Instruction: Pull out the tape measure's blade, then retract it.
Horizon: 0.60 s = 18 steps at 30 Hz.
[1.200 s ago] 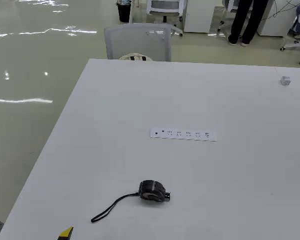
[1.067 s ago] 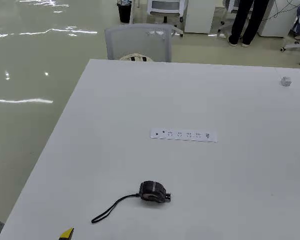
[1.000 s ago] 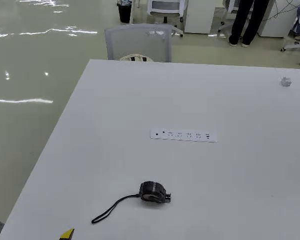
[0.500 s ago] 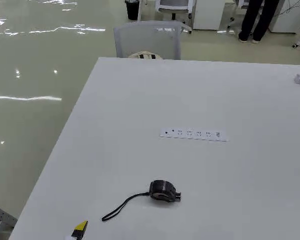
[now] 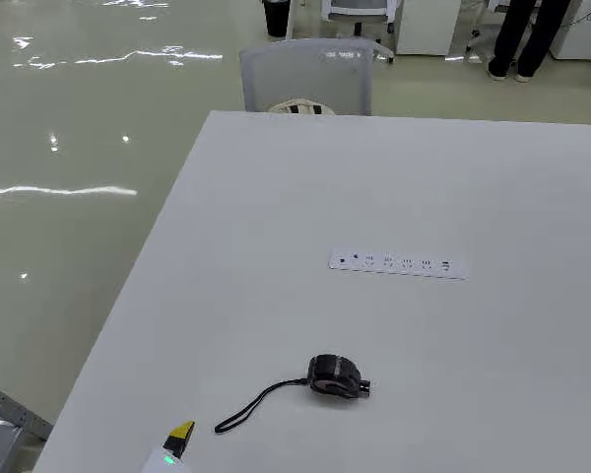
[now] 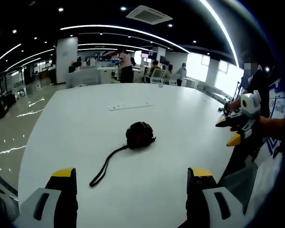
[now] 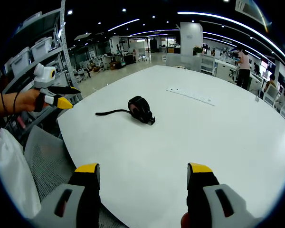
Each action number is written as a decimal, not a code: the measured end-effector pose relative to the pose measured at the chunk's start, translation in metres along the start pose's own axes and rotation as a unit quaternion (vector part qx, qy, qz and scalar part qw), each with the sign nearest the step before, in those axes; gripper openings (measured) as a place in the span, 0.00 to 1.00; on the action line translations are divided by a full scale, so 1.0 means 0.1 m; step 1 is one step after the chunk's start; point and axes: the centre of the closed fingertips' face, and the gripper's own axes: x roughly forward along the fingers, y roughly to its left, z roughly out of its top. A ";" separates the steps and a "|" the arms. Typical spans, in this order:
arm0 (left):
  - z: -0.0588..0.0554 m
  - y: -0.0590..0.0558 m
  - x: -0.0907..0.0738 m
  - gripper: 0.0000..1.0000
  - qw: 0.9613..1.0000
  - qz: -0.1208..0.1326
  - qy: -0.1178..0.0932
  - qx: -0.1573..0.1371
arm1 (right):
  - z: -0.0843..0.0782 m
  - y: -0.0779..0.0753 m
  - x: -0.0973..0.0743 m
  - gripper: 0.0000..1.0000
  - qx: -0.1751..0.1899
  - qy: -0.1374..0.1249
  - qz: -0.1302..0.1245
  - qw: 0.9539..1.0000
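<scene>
I see the black tape measure (image 5: 337,376) lying on the white table (image 5: 374,177), toward its near left part, between the flush power strip (image 5: 396,264) and the near edge. Its blade is not yet drawn out, and its black wrist strap (image 5: 261,404) trails across the tabletop toward the near left corner. My left gripper (image 6: 131,175) has its jaws spread wide with nothing between them. It points along the strap at the tape measure and is well apart from it. In the head view its yellow tip pokes in at the bottom left. My right gripper (image 7: 143,170) also has its jaws wide apart and empty. It sits at the table's edge, well short of the tape measure. A grey chair (image 5: 305,79) stands at the far end.
</scene>
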 end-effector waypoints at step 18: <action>0.18 0.04 0.32 0.87 0.996 -0.052 0.021 0.065 | 0.03 -0.05 0.25 0.70 -0.043 0.026 0.027 0.998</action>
